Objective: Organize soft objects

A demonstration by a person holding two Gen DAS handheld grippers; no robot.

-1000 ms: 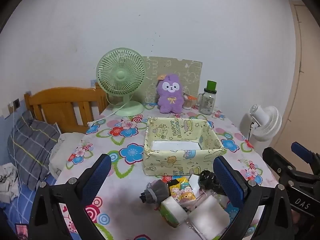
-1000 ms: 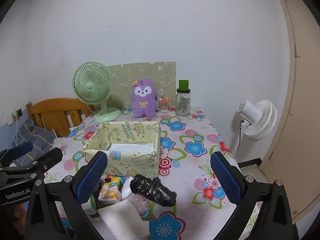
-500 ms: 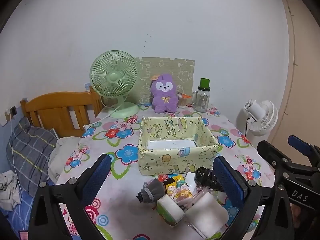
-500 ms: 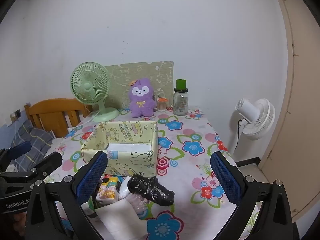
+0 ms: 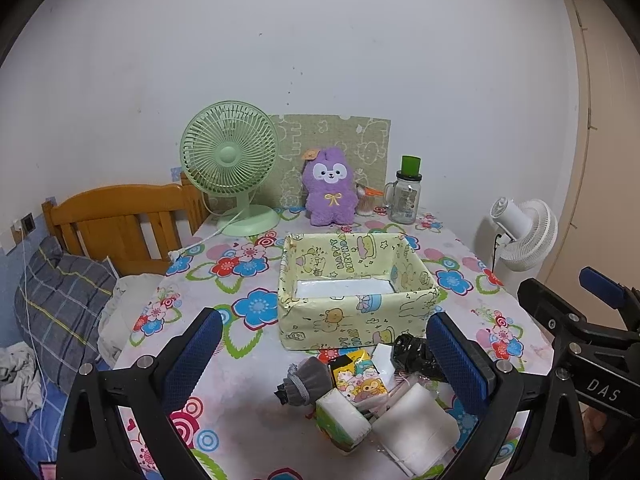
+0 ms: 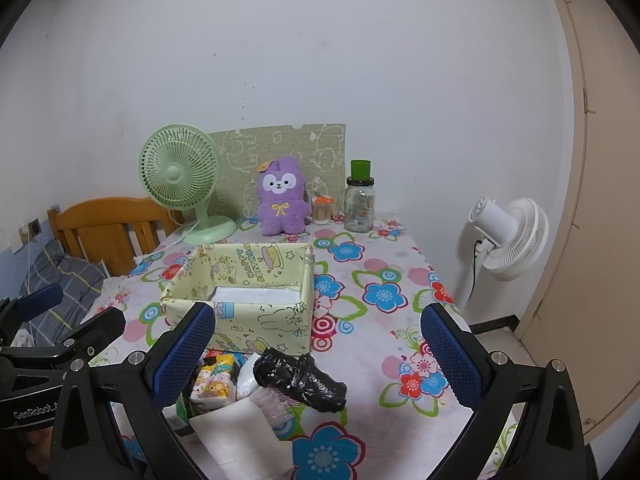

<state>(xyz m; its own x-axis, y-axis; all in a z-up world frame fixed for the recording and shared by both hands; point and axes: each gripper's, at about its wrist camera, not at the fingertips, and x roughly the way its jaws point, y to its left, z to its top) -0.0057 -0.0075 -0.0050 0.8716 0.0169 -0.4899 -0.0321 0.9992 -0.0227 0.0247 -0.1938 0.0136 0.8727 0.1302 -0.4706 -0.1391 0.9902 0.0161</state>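
A yellow cartoon-print fabric box [image 5: 356, 320] [image 6: 256, 328] stands open in the middle of the floral table. In front of it lies a pile of soft things: a grey sock roll [image 5: 306, 382], a cartoon tissue pack [image 5: 358, 376] [image 6: 214, 380], a black plastic bundle [image 5: 412, 356] [image 6: 300, 378], a white folded cloth [image 5: 416, 428] [image 6: 240, 436]. My left gripper [image 5: 326, 354] is open above the pile, holding nothing. My right gripper [image 6: 316, 354] is open above the pile, holding nothing.
At the table's back stand a green desk fan [image 5: 230, 164], a purple plush [image 5: 330, 188] and a glass jar with green lid [image 5: 406, 196]. A white floor fan [image 6: 508, 236] stands right of the table. A wooden bed headboard [image 5: 120, 224] is at left.
Both grippers have drawn back and risen slightly; the box and pile look smaller and lower in both views. Nothing was grasped.
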